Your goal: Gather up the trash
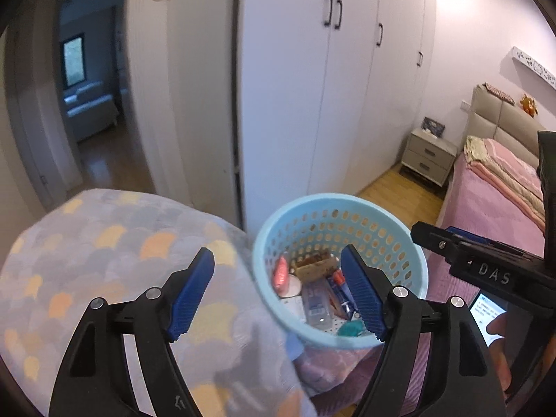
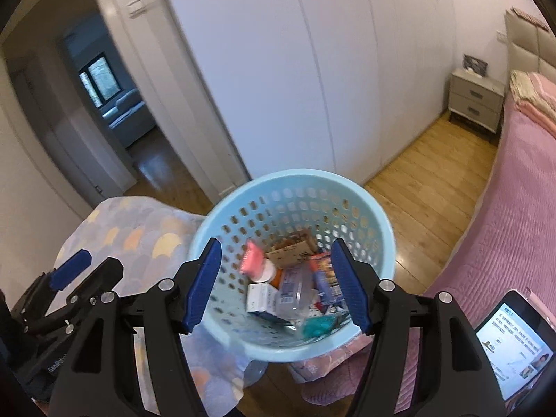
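Note:
A light blue perforated waste basket (image 1: 392, 229) (image 2: 243, 229) stands on the floor beside the bed, holding several pieces of trash: a pink packet (image 2: 253, 260), a brown cardboard piece (image 2: 295, 252), a white box (image 2: 260, 299), clear plastic (image 1: 316, 304) and a teal wrapper (image 2: 318, 325). My left gripper (image 1: 278, 295) is open and empty, above the basket's left rim. My right gripper (image 2: 276, 286) is open and empty, directly over the basket. The right gripper also shows at the right of the left wrist view (image 1: 434, 236), and the left gripper at the lower left of the right wrist view (image 2: 69, 271).
A scallop-patterned blanket (image 1: 104, 260) (image 2: 139, 232) lies bunched left of the basket. A pink bed (image 2: 514, 215) runs along the right. A phone (image 2: 514, 344) with a lit screen is at the lower right. White wardrobes (image 1: 312, 87), a nightstand (image 1: 429, 156) and an open doorway (image 1: 87, 104) lie beyond.

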### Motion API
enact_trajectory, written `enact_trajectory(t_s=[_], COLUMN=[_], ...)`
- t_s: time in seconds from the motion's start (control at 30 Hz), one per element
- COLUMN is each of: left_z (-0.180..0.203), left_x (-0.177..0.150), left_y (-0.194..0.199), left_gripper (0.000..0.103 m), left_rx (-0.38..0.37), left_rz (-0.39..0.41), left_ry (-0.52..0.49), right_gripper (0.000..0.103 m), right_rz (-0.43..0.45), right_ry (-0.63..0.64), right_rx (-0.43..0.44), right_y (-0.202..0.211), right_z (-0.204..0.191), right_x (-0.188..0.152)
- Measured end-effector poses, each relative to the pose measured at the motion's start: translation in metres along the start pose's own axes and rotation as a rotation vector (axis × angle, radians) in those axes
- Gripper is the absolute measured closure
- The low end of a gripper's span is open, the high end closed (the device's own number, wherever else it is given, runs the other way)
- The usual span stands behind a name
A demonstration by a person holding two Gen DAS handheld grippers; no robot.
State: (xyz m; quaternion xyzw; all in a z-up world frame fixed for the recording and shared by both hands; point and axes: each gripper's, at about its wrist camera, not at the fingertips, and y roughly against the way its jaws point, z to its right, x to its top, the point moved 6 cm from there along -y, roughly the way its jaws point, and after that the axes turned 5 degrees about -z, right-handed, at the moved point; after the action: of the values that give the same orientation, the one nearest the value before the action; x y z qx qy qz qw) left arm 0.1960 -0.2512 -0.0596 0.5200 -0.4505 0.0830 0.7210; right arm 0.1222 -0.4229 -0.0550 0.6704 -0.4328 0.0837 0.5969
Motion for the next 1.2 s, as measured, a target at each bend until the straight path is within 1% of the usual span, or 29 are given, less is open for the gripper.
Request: enact_trajectory(t_s=[0.17,0.33,0.37,0.47,0.63,0.7,0.8,1.03,1.2], left_z=[-0.021,-0.036,-0.038,-0.045,-0.052,-0.054,-0.056,-0.058,-0.061], left_x=[-0.014,-0.031,-0.036,-0.047,-0.066,-0.073,-0.087,-0.107,-0.115], left_y=[0.046,0.088,0.095,0.113,0.138,0.145,0.152,0.158,0.157], left_gripper=[0.023,0.02,0.02,0.02,0.018,0.017,0.017,0.016,0.016], left_rx=[0.064,0.146,0.169,0.206,0.254,0.276,0.314,0.361,0.376], left_rz=[0.073,0.14,0.152,0.178,0.22,0.23,0.238,0.242,0.228], left_ry=[0.035,0.038,0.034,0.037,0.06,0.07,0.089,0.131,0.15], right_gripper=[0.041,0.041,0.041,0.039,0.039,0.039,0.039,0.039,0.039], right_rz=[0.039,0.109,0.121,0.168,0.253,0.293,0.324,0.35,0.359], right_ry=[0.066,0.11,0.117,0.142,0.19,0.215,0.237,0.257,0.269], right_rx=[0.019,0.048,0.045,0.035,0.004,-0.013,-0.007,-0.007,-0.015], right_y=[0.022,0.051,0.055,0.066,0.08,0.086,0.093,0.098,0.1], right_z=[-0.035,-0.065,-0.068,-0.081,-0.098,-0.105,-0.109,-0.106,-0.107], right_x=[-0.015,-0.034,-0.036,-0.049,-0.066,-0.073,-0.085,-0.102,-0.109])
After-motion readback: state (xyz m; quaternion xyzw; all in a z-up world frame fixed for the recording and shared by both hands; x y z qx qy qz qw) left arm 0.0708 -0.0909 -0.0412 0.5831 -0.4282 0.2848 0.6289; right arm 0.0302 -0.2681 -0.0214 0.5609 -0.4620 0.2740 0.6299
